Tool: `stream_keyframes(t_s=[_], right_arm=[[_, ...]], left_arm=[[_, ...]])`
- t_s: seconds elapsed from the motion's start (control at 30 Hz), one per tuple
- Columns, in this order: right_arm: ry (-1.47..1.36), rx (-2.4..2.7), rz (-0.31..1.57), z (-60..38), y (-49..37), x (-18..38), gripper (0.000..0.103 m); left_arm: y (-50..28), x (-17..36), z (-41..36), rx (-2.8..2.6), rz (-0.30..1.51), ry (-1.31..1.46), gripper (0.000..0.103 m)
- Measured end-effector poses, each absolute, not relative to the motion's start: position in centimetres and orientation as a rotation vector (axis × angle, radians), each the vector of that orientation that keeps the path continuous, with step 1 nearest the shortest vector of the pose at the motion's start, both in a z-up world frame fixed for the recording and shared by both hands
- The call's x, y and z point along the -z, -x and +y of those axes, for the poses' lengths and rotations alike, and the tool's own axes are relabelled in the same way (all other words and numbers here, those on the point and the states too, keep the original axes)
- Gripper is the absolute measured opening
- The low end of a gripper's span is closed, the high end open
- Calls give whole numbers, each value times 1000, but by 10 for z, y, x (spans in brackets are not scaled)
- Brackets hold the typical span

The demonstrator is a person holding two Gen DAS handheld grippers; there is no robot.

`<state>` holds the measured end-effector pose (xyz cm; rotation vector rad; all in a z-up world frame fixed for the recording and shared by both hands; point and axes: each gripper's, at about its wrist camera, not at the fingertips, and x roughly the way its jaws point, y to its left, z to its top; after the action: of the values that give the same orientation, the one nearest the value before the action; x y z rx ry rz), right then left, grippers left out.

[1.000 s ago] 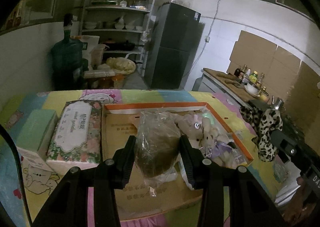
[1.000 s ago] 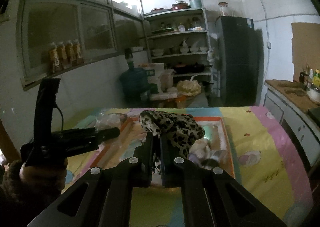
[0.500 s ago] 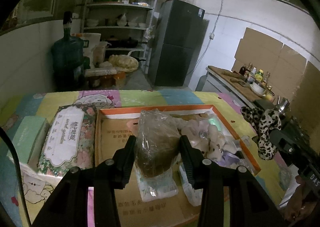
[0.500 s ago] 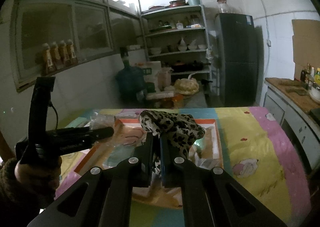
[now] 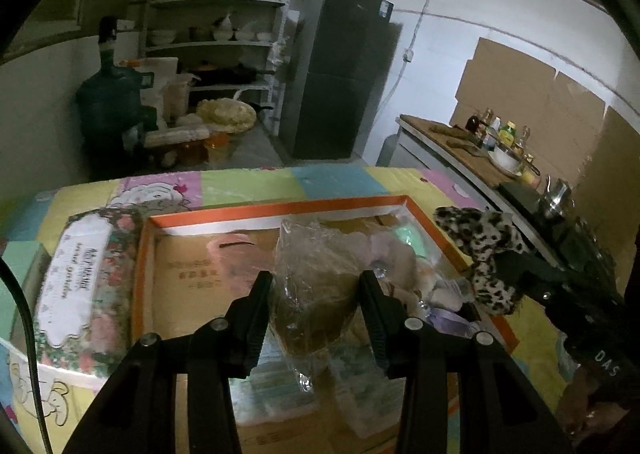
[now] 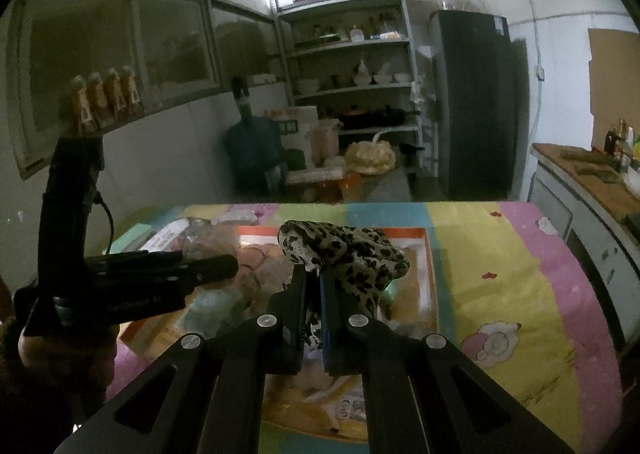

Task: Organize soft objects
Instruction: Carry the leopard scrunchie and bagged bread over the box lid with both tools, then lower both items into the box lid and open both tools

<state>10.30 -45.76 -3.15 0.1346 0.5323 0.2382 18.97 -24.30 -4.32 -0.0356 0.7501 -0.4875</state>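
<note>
My left gripper (image 5: 316,286) is shut on a clear plastic bag with a brown soft thing inside (image 5: 312,282) and holds it above the orange-rimmed cardboard tray (image 5: 280,208). My right gripper (image 6: 314,280) is shut on a leopard-print cloth (image 6: 348,254) and holds it over the tray's (image 6: 430,274) near part. The cloth also shows at the right of the left wrist view (image 5: 484,242). Plush toys (image 5: 400,266) and packets (image 5: 360,386) lie in the tray.
A floral tissue pack (image 5: 80,278) and a green box (image 5: 20,274) lie left of the tray on the patchwork cloth (image 6: 500,274). A counter with bottles (image 5: 492,142) stands right. Shelves (image 6: 352,66), a fridge (image 6: 472,102) and a water jug (image 5: 108,102) stand behind.
Both grippers have risen and drawn back a little over the tray with their loads still held. More of the packets in the tray's near part shows now.
</note>
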Motion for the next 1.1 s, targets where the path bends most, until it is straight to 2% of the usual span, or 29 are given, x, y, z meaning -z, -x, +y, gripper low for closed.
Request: stream_keyframes(t_s=[0.83,1.1], right_arm=[[-134,-241,642,-457,-138,66,6],[-147,-254,648,-456,-145,70,10]], left_arm=[[-213,77,-259,507,828,12,44],[-214,77,-257,515,835,34,45]])
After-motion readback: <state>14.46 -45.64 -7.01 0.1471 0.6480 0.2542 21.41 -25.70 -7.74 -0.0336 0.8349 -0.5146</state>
